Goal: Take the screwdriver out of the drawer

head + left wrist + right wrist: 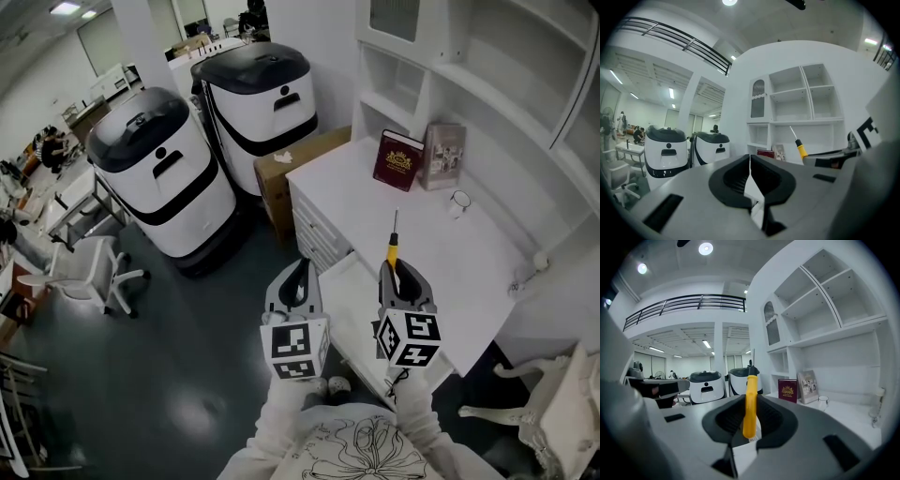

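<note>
One screwdriver (392, 250) clamped in right gripper (399, 273); left gripper (298, 277) closed, empty

Head view looks steeply down on the desk (450, 253); gripper views share the shelves (806, 101).

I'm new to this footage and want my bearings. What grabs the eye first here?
The yellow-handled screwdriver, clamped in the right gripper and pointing away over the white desk. Next, two big white machines with black tops on the dark floor to the left, then a red book at the desk's back.
</note>
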Tool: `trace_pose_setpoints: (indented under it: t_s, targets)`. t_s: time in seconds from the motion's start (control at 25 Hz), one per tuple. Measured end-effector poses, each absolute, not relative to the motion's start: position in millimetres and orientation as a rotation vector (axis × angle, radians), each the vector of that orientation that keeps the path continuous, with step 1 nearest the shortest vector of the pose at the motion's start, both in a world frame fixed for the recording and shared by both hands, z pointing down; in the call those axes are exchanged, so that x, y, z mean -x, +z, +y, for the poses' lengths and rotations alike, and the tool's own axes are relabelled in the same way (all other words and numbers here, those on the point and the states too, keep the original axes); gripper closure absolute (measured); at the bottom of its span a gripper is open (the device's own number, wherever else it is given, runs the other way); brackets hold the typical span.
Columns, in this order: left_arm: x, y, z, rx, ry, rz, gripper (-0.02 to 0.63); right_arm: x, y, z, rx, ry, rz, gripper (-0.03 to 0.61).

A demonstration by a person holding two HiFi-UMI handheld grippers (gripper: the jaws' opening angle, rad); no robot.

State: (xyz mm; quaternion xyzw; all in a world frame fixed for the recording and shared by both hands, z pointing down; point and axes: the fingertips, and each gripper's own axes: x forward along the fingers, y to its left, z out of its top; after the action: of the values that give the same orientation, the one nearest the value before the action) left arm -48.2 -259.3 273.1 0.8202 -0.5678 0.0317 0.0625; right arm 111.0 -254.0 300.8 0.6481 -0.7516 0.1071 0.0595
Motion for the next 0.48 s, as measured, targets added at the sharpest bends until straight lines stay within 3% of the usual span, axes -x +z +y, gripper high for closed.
trace_pose_setpoints:
  t_s: [0.48]
  targets:
    - [56.4,273.6,-260.7,-2.473,0.09,-1.725,0.603,-102.1,300.8,-255.5,-1.951,0.327,-2.291,0.509]
